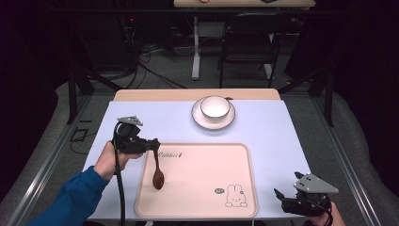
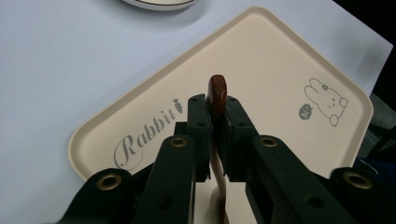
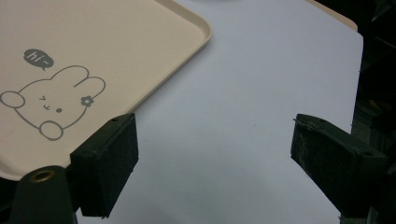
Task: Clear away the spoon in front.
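Spoon [image 1: 157,173] hangs near-vertical, bowl down over tray [image 1: 202,207], left claw [image 1: 153,144] pinching handle.

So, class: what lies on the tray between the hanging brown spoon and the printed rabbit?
Nothing. In the high view the tray is bare from the spoon, held by the left gripper, across to the rabbit.

Taking the tray [image 1: 202,188] as landmark: its flat inside lies bare right of the spoon [image 1: 157,176], which hangs over its left part from the left gripper [image 1: 153,143]; beyond its far edge the bowl [image 1: 215,106] on a saucer [image 1: 197,118] blocks the middle; right of it, bare table [image 1: 277,141] reaches the right gripper [image 1: 282,197].
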### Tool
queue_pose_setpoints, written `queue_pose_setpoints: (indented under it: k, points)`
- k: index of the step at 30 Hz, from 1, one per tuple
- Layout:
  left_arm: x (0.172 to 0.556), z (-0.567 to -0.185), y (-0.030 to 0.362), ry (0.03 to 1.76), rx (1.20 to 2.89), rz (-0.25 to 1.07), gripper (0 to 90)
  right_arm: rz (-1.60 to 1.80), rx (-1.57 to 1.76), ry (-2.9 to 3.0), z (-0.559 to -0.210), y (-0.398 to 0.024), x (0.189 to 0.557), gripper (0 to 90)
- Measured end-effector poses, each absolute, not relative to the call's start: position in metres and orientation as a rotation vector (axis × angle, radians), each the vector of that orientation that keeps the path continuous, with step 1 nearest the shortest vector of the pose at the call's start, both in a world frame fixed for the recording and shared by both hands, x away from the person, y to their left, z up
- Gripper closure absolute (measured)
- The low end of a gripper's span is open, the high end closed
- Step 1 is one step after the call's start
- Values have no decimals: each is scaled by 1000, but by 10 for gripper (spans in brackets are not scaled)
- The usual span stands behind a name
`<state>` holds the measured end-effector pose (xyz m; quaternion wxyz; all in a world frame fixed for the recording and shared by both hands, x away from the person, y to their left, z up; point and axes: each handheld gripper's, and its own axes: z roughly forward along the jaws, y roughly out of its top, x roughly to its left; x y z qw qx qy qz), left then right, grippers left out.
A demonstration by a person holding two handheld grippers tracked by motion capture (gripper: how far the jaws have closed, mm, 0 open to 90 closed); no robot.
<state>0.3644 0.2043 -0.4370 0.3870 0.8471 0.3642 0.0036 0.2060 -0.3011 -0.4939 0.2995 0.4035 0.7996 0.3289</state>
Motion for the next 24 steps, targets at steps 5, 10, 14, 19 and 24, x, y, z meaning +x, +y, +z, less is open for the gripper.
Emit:
queue_pose_setpoints:
  k: [5, 10, 14, 19, 24]
  points:
    - [364, -445, 206, 949, 2104, 45, 833, 871, 1070, 2125, -494, -301, 206, 143]
    - [364, -454, 208, 976, 2071, 54, 825, 870, 1070, 2126, -494, -301, 206, 143]
    - [364, -461, 208, 999, 2040, 53, 820, 869, 1070, 2126, -494, -301, 206, 143]
    - [364, -469, 207, 1018, 2018, 67, 815, 869, 1069, 2126, -494, -301, 206, 143]
    - [367, -478, 209, 1040, 1972, 70, 811, 866, 1068, 2127, -494, -301, 207, 143]
